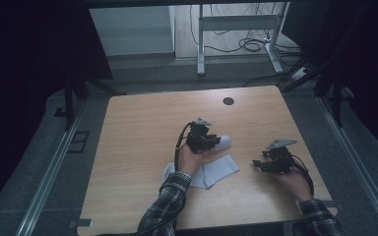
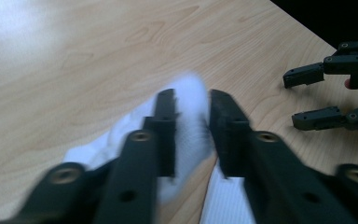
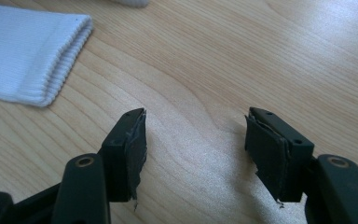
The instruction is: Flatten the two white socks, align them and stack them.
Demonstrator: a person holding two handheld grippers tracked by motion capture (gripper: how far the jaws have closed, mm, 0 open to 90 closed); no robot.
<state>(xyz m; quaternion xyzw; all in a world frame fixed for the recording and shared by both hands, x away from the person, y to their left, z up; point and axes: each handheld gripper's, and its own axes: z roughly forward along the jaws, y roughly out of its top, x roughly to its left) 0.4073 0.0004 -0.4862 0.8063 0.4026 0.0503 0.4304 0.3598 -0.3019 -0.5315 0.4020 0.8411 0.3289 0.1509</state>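
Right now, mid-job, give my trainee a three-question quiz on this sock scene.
1. True or false: the left claw is closed on a white sock.
2. The right claw is: A open over bare wood, B gripping the sock's cuff, C resting on the sock.
3. What surface does the sock lie on?

Key:
1. True
2. A
3. The wooden table
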